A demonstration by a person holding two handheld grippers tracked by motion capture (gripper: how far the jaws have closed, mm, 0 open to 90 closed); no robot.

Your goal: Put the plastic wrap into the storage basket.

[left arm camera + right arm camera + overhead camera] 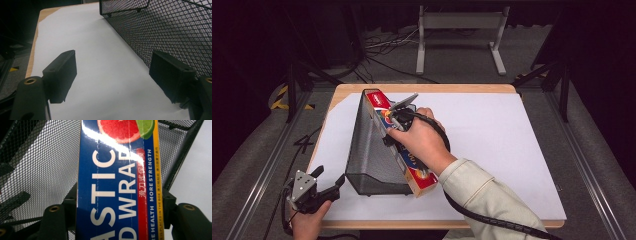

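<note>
Now the right tool [393, 116] is clamped across the width of the plastic wrap box [399, 145] — in the right gripper view the pads sit on both long edges of the box [117, 182], lettering running up between them. The box lies slanted along the open side of the black mesh holder [367, 150], far end up near the tall back wall. To do this well, keep the box square to the opening and slide it down lengthwise (no twisting, or a corner catches the mesh). The left tool [328, 186] waits wide apart and empty beside the holder's low front on the tabletop [512, 140] — well placed to brace it.
</note>
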